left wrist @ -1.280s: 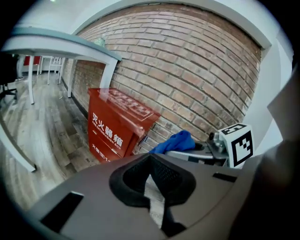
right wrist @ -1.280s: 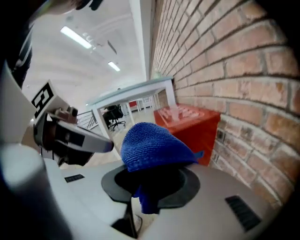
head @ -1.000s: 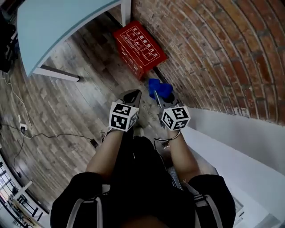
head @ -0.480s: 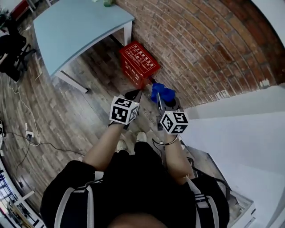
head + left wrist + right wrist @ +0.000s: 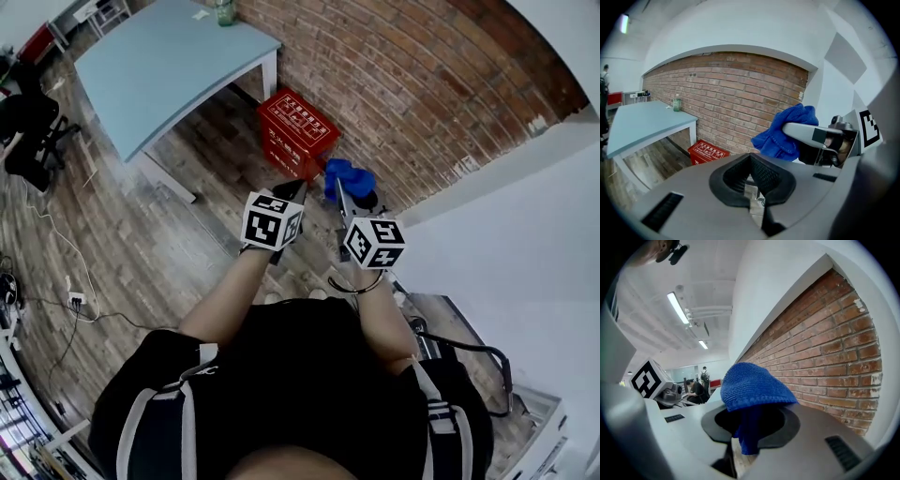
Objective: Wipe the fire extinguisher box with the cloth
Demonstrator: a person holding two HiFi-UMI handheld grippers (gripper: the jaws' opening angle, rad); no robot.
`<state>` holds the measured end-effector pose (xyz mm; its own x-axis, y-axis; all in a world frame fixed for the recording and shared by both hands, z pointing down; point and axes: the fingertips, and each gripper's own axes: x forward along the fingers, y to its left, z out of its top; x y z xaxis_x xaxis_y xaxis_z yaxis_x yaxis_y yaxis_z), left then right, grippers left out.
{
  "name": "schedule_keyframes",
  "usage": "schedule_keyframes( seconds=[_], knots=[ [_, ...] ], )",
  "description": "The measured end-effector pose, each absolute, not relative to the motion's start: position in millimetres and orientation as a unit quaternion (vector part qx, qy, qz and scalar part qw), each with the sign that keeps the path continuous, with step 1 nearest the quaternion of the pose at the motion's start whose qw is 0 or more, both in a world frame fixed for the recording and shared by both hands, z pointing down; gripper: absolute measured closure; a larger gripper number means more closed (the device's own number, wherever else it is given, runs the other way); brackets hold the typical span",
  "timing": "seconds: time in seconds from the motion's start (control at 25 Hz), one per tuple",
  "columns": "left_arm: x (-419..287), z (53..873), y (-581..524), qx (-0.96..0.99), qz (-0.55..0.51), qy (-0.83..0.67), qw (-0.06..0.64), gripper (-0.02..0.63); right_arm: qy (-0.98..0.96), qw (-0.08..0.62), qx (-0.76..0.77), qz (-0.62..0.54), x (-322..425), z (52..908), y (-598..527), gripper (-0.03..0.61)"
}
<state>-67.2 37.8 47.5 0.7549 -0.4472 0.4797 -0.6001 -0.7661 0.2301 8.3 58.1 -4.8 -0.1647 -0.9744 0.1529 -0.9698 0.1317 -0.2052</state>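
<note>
A red fire extinguisher box (image 5: 296,133) stands on the wooden floor against the brick wall, beside a table leg; the left gripper view shows the box (image 5: 708,153) low and ahead. My right gripper (image 5: 343,190) is shut on a blue cloth (image 5: 348,179), which bunches over its jaws in the right gripper view (image 5: 753,389) and shows from the side in the left gripper view (image 5: 786,131). My left gripper (image 5: 291,192) is shut with nothing in it, its jaws (image 5: 751,180) closed together. Both grippers hang in the air a short way in front of the box.
A light blue table (image 5: 167,66) with a bottle (image 5: 224,11) on it stands left of the box. The brick wall (image 5: 412,84) runs along the right and meets a white wall (image 5: 497,225). Cables (image 5: 70,295) lie on the floor at the left.
The view has swung up and back, so the box and table now appear further off and more of the table shows. Both grippers rose slightly and stay side by side, the cloth still held.
</note>
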Motion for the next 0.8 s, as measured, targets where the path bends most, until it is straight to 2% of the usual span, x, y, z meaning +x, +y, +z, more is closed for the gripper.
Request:
schedule_keyframes(
  seconds=[0.32, 0.52, 0.8],
  knots=[
    [-34.9, 26.1, 62.2, 0.931, 0.189, -0.269, 0.159, 0.606, 0.766, 0.022, -0.633, -0.112, 16.0, -12.4, 75.7, 0.474],
    [-26.7, 3.2, 66.8, 0.932, 0.182, -0.272, 0.159, 0.606, 0.773, -0.004, -0.629, -0.088, 21.7, -37.7, 87.6, 0.474],
    [-15.9, 20.6, 84.4, 0.929, 0.192, -0.27, 0.164, 0.606, 0.774, 0.009, -0.627, -0.094, 40.0, -26.7, 103.3, 0.474]
  ],
)
